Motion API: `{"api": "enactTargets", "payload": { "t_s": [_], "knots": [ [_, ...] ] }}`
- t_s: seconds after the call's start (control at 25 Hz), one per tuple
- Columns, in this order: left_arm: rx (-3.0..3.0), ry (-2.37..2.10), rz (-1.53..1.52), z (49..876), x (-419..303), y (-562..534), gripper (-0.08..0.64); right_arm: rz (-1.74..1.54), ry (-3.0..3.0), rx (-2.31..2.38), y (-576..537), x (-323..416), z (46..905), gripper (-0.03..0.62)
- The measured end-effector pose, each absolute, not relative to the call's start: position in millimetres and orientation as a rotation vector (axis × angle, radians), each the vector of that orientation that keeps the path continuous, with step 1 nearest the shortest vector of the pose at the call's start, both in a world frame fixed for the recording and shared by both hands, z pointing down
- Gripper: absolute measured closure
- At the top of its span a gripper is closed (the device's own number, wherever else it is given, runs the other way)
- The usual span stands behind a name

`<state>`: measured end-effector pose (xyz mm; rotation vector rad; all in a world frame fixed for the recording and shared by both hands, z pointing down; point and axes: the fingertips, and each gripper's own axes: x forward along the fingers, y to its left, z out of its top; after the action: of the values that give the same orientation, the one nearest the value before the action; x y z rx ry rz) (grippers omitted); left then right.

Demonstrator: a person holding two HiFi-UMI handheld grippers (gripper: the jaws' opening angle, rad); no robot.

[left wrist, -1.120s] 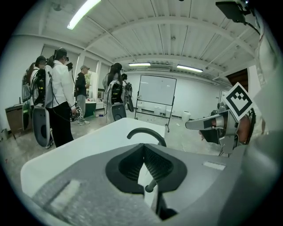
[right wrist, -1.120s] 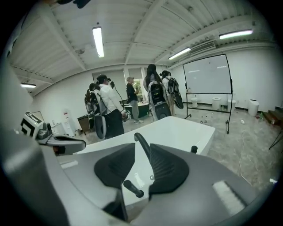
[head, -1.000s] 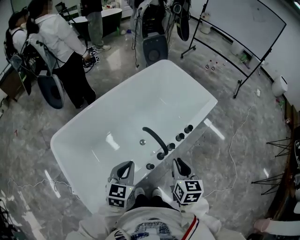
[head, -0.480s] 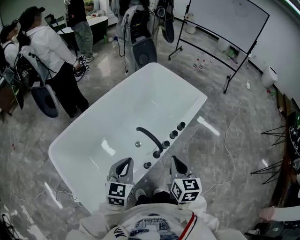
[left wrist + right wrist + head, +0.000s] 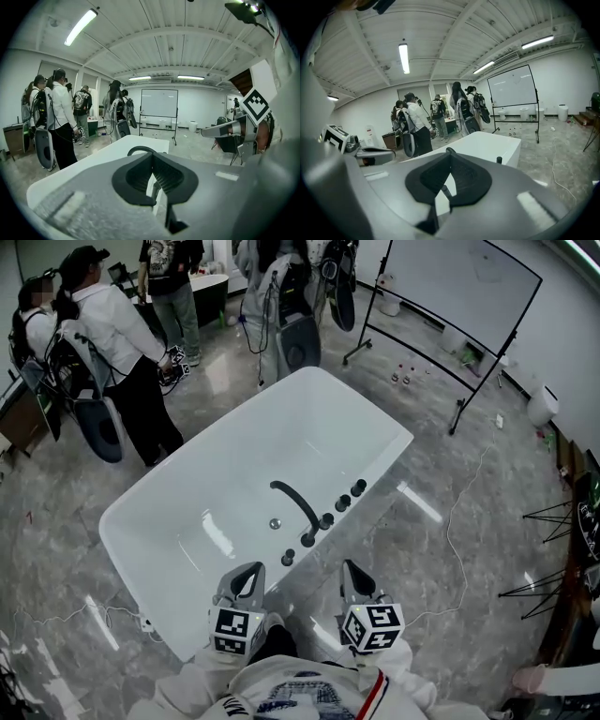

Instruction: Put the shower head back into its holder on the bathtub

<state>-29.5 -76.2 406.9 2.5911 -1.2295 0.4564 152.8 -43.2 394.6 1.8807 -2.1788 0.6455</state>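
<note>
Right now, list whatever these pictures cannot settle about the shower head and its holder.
Head view: the black fittings on the bathtub rim are too small; which is the shower head, and whether it sits in its holder, cannot be told.
Left gripper view: the shut left gripper covers most fittings.
Right gripper view: the shut right gripper does likewise.

Bathtub point(image 5: 328, 423) is smooth gloss white, acrylic-looking; the curved black fitting point(image 5: 295, 502) on it reads satin-matt. Floor point(image 5: 469, 549) is polished grey stone-look tile with glare streaks. Left gripper point(image 5: 152, 153) pads point(image 5: 168, 176) are ribbed matt black, shell matt grey plastic.
</note>
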Motion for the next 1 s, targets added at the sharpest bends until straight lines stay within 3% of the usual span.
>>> {"api": "enactTargets", "payload": {
  "t_s": [1.0],
  "knots": [
    [2.563, -1.478, 0.423, 346.9, 27.3, 126.8, 0.561, 0.459, -2.424, 1.731, 147.4, 190.2, 344.6, 0.588]
  ]
}}
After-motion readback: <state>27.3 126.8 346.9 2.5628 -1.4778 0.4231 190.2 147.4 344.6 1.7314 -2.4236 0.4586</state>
